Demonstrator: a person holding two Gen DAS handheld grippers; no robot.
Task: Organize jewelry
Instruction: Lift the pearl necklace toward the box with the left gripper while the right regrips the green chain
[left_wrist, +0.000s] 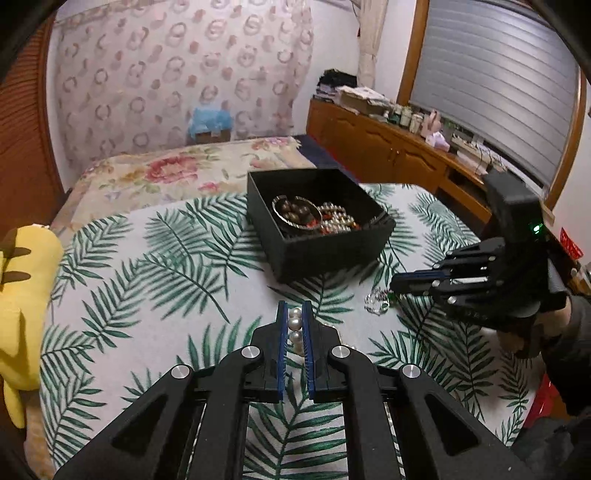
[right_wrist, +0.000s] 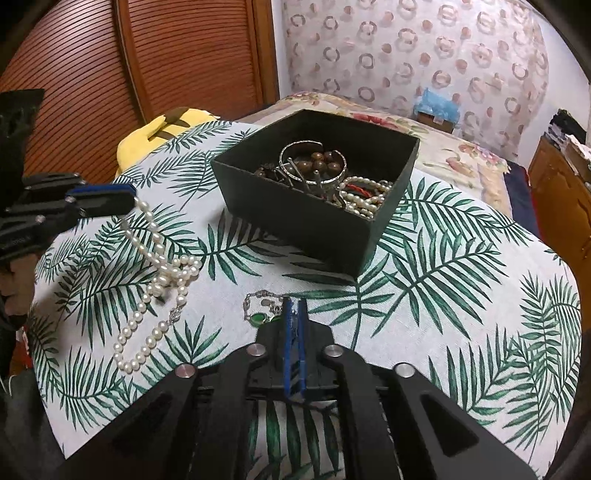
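A black open box (left_wrist: 332, 243) (right_wrist: 306, 221) holds bangles, brown beads and pearl strings on the leaf-print cloth. My left gripper (left_wrist: 294, 314) is shut on a white pearl necklace (left_wrist: 295, 325); in the right wrist view the necklace (right_wrist: 159, 269) hangs from that gripper (right_wrist: 125, 201) and trails onto the cloth. My right gripper (right_wrist: 294, 306) is shut on a silver chain bracelet with green stones (right_wrist: 260, 314), which lies on the cloth. In the left wrist view that gripper (left_wrist: 397, 284) is beside the bracelet (left_wrist: 376, 301).
A yellow plush toy (left_wrist: 22, 295) (right_wrist: 166, 125) lies at the table's left edge. A floral bed (left_wrist: 177, 173) is behind the table. A wooden cabinet (left_wrist: 388, 147) with clutter runs along the right wall under a window.
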